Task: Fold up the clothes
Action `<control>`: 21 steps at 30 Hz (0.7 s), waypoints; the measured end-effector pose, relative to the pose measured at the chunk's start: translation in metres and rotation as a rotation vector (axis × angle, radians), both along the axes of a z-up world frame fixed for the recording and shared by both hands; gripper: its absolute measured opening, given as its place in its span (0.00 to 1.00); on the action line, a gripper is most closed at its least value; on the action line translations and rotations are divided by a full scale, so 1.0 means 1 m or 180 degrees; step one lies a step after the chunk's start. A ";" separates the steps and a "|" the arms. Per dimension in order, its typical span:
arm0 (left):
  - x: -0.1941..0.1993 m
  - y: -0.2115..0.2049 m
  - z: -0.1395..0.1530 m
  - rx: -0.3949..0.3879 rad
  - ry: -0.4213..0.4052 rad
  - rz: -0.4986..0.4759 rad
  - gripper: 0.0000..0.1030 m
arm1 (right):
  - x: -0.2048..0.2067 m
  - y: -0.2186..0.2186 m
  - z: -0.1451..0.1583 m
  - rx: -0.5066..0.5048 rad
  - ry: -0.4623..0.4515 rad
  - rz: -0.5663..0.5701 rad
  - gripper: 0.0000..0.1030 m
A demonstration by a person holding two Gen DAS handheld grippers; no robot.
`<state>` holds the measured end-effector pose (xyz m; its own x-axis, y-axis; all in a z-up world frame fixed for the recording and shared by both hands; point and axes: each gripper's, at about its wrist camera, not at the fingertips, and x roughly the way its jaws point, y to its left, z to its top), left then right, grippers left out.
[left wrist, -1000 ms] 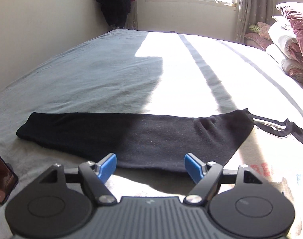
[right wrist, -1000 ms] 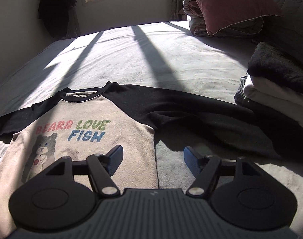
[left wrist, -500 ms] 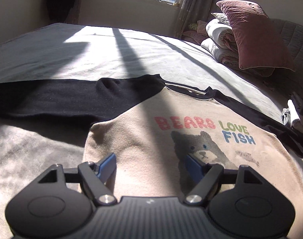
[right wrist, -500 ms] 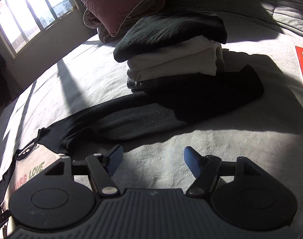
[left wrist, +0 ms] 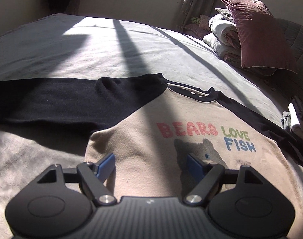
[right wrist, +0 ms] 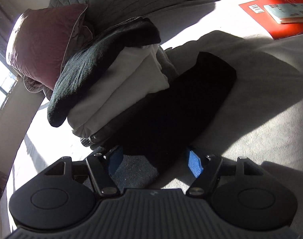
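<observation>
While left tool [left wrist: 149,164] gapes empty over shirt [left wrist: 151,139], right tool [right wrist: 154,160], gaping, straddles black sleeve [right wrist: 171,107].

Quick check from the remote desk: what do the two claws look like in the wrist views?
Both match: the left claw and right claw each have a black ribbed body, two round black discs at the sides, black linkage arms with silver pivot screws, and blue fingers, the pad ridged. No cables, hands or sleeves show.

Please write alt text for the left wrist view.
A beige shirt with black sleeves, printed "BEARS LOVE FISH", lies flat on a grey bed; the open left gripper hovers over its lower part. Pillows are stacked at the right.
</observation>
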<state>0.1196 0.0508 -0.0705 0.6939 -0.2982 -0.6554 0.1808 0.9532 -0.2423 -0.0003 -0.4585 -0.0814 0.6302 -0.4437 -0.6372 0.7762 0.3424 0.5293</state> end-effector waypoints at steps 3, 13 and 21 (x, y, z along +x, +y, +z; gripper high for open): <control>0.005 0.004 0.002 -0.0072 0.0059 -0.0038 0.77 | 0.007 0.006 -0.001 -0.0124 0.0039 -0.0175 0.35; 0.019 0.016 0.008 -0.0282 0.0093 -0.0037 0.77 | 0.022 0.047 0.046 -0.0629 -0.0342 0.0212 0.10; 0.021 0.028 0.016 -0.0374 0.0061 0.0031 0.77 | 0.063 0.095 0.090 -0.0830 -0.0627 0.0765 0.10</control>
<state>0.1406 0.0789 -0.0548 0.6848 -0.3671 -0.6295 0.1660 0.9197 -0.3557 0.0630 -0.3640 0.0083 0.8344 -0.3997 -0.3795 0.5502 0.6441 0.5314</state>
